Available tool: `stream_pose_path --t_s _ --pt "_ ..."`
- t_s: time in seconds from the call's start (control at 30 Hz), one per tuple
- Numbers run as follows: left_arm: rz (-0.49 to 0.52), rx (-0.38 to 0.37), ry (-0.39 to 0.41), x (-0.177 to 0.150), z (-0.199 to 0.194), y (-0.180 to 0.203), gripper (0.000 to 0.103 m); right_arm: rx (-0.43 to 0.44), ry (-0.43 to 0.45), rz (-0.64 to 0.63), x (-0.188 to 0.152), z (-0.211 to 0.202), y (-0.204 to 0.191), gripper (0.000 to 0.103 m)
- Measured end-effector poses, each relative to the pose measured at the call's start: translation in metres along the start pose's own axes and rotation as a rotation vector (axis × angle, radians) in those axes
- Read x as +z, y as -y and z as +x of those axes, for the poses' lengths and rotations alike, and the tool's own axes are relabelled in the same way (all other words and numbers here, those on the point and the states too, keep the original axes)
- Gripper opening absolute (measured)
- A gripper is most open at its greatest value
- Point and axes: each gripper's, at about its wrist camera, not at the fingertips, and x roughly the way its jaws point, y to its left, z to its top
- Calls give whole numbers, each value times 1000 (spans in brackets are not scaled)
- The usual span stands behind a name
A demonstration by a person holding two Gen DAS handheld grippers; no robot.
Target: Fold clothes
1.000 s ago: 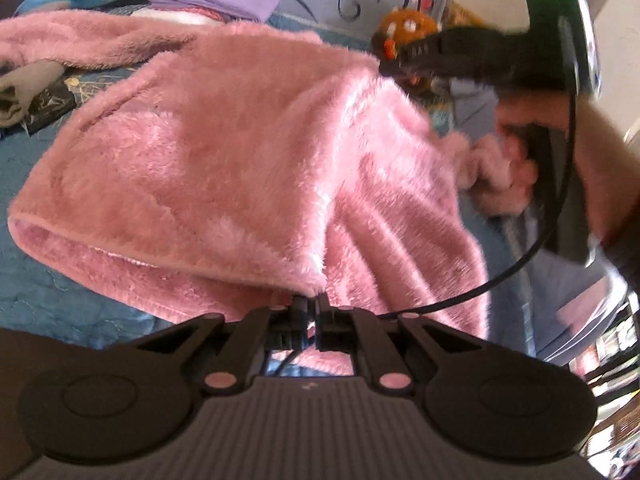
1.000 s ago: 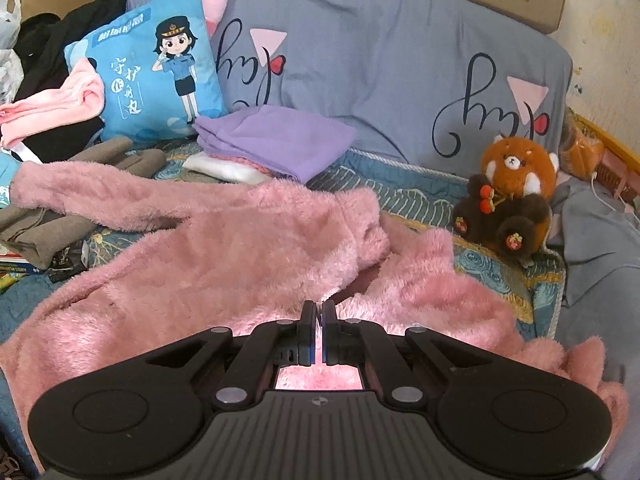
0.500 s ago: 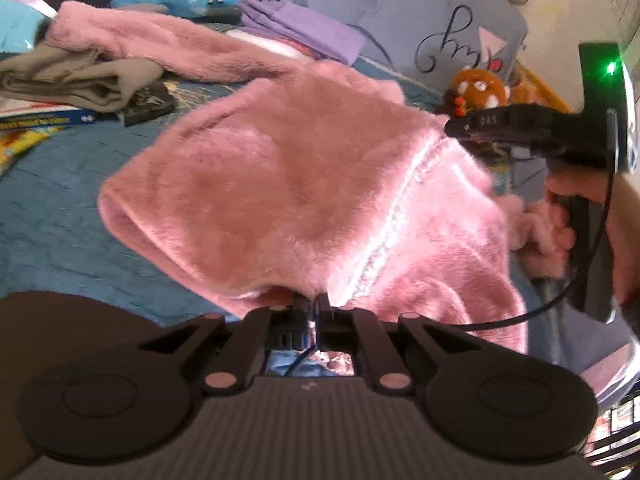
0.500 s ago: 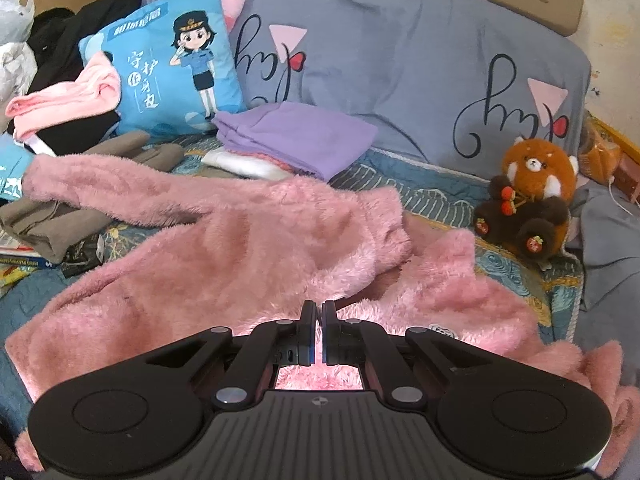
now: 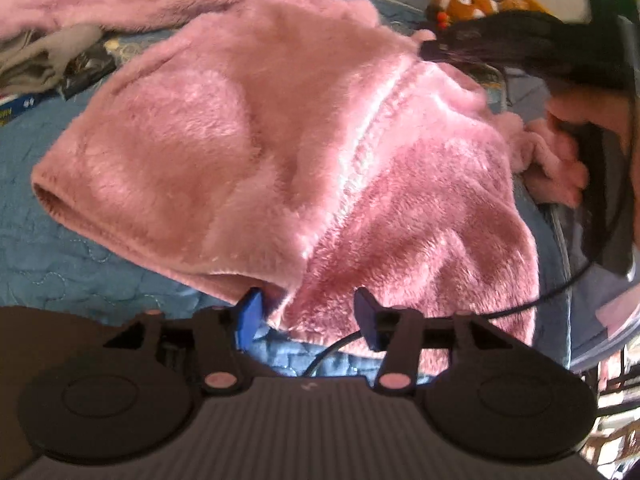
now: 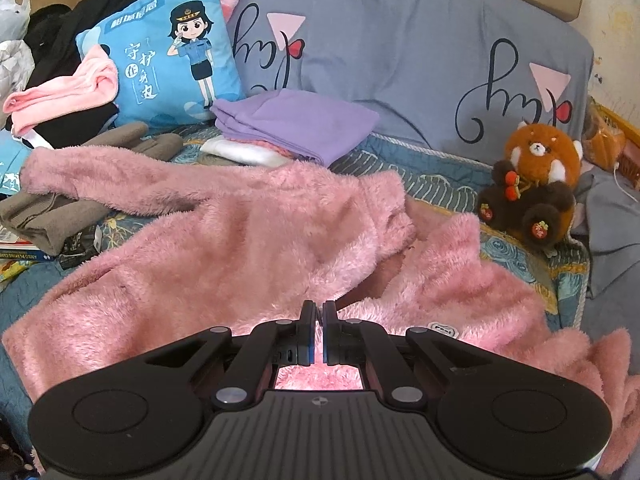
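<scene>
Our left gripper [image 5: 308,312] has just been opening; its jaws stand apart, the fleece [image 5: 280,140] hem between them, unpressed. Our right gripper [image 6: 318,330] is clamped on fleece; the garment runs lengthwise left, sleeve toward the bed's [image 5: 60,264] far-left edge.

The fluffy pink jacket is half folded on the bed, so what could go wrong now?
1. The left gripper has just been opening, and the pink jacket lies loose between its fingers, so the folded flap might slide back open.
2. The right gripper is shut on the fleece; a tug could drag the fold crooked.
3. One sleeve lies over the grey clothes and might pull them along.
</scene>
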Motion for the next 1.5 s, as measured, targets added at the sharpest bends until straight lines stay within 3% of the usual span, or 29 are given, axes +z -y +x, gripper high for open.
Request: stream_pose_path --t_s 0.03,0.07,0.1,0.17,0.33,0.6,1.07,1.4,1.5 --pt "-22 -10 -5 2 3 -3 43 0 1 1 0 0 0 3" --pt "-45 -20 -10 4 6 -7 23 0 2 1 0 -1 0 3" --pt "-65 -28 -14 4 7 -10 11 1 2 1 0 -1 0 3" --pt "-78 -40 -13 4 8 -13 3 1 3 1 0 -2 0 3" --pt "-9 -1 7 3 5 -3 3 -3 5 -1 -1 -5 2 3" --pt "26 130 -77 5 20 4 3 -4 12 8 2 -6 5 4" --pt "33 176 -115 10 29 6 4 -30 -27 -42 9 20 5 3" --pt "87 209 -120 10 31 14 4 -71 -11 -42 17 38 6 1" --pt "99 217 -124 9 33 17 4 -121 17 -60 25 38 12 0"
